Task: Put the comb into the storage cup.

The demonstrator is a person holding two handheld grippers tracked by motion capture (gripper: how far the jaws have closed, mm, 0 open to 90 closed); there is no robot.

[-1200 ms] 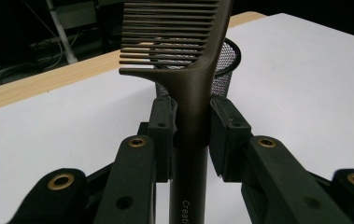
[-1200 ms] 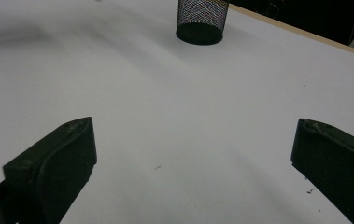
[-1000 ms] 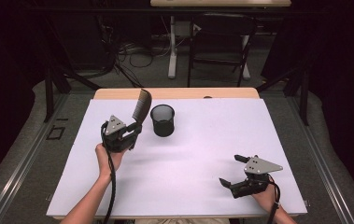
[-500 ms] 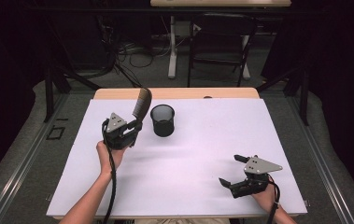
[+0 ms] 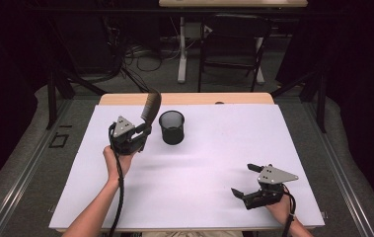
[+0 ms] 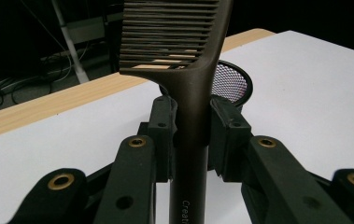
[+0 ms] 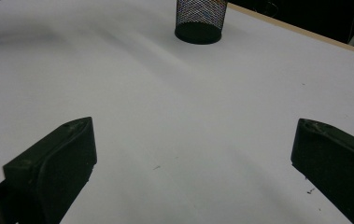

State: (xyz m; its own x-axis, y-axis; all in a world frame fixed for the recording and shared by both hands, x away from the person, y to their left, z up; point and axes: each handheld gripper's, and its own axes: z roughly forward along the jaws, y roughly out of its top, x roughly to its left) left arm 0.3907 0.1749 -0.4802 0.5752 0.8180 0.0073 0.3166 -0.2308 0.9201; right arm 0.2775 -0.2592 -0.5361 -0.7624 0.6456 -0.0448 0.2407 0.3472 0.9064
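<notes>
Against the picture from a second ago, we see almost no change: our left gripper [image 5: 144,132] still holds the comb [image 5: 151,105] upright just left of the cup [image 5: 171,127], perhaps a touch nearer to it, and our right gripper [image 5: 247,179] has stayed put near the front right of the sheet [image 5: 209,163]. We count one white sheet on one wooden table [image 5: 194,98], two grippers, one black mesh cup and one brown comb. Our left jaws are closed tight on the comb's handle, teeth uppermost; our right jaws stand wide apart, holding nothing
</notes>
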